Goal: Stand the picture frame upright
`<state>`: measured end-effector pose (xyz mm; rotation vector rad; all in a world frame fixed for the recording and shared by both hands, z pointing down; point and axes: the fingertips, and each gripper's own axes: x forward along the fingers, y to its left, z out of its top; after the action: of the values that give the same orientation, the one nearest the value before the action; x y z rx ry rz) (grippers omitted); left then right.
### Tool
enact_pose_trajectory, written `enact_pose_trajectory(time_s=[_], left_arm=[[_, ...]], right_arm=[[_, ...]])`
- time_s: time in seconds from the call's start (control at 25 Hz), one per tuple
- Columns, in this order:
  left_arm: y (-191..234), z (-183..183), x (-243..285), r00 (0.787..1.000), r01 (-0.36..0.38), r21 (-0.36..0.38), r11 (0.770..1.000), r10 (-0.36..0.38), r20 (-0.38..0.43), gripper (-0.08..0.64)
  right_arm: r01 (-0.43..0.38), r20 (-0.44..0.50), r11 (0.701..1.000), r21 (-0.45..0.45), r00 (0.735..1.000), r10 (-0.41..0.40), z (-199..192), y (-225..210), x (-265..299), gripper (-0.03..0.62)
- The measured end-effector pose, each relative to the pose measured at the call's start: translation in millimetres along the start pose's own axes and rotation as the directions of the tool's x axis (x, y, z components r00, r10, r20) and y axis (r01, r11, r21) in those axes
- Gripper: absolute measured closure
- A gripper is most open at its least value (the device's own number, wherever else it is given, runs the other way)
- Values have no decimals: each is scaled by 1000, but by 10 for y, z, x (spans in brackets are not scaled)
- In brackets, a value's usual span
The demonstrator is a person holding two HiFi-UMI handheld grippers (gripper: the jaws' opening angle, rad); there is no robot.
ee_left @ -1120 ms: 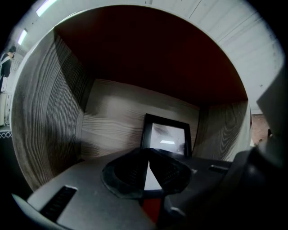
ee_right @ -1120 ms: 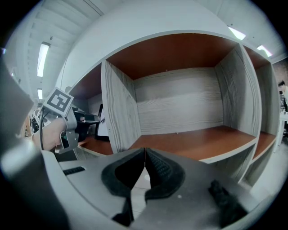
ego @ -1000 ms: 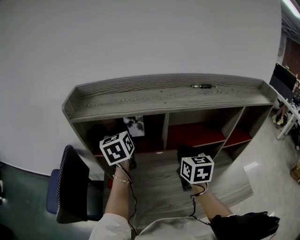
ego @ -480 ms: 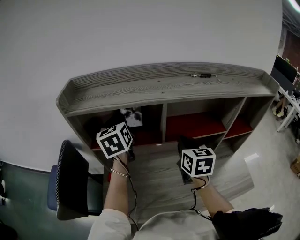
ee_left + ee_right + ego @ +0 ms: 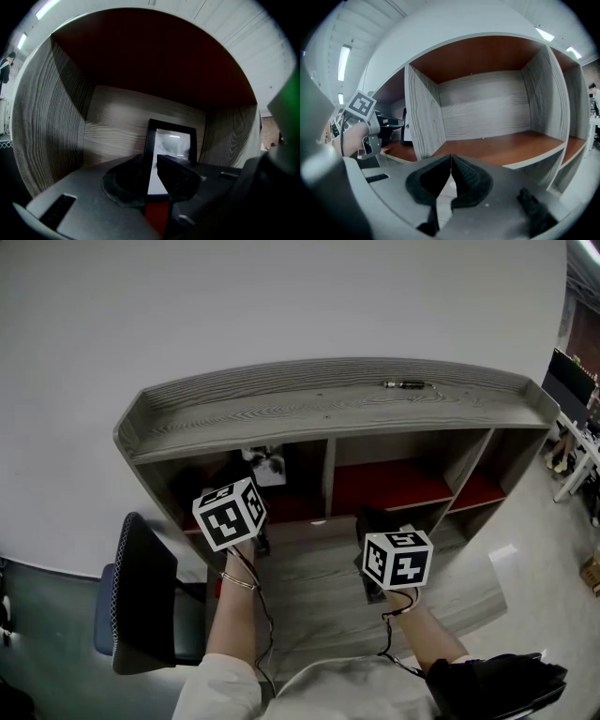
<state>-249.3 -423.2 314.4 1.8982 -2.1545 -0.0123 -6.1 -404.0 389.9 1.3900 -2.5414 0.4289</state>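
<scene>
The black picture frame with a pale print stands upright against the back wall of the shelf's left compartment; it also shows in the head view as the frame. My left gripper reaches into that compartment just in front of it. Its jaws have just been opening; the frame's lower part shows through the gap and the pads do not press on it. My right gripper hovers in front of the middle compartment, shut with nothing in it.
The grey wood-grain shelf unit has red-brown compartment floors and stands against a white wall. A small dark object lies on its top. A black chair stands to the left. A lower desk surface runs under both hands.
The head view has shifted slightly, so the shelf sits a little higher in the picture. Both grippers stay where they were in front of the shelf.
</scene>
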Motion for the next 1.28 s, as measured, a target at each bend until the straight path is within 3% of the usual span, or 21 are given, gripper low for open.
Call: enact_pose_trajectory(time_s=[0.68,1.08,1.28], left_arm=[[-41,-224,-337,998,47,3,999,-46,-32,461],[-6,-443,-593,994,84,52,995,-80,-73,462],[15,-503,-807,994,96,67,993,-93,-48,462]], right_arm=[[12,-2,1000,0,1000,-12,-139,199,-212,560],[20,-17,999,26,1000,-20,-317,460,-293,560],[25,-24,999,37,999,-24,-412,591,-337,560]])
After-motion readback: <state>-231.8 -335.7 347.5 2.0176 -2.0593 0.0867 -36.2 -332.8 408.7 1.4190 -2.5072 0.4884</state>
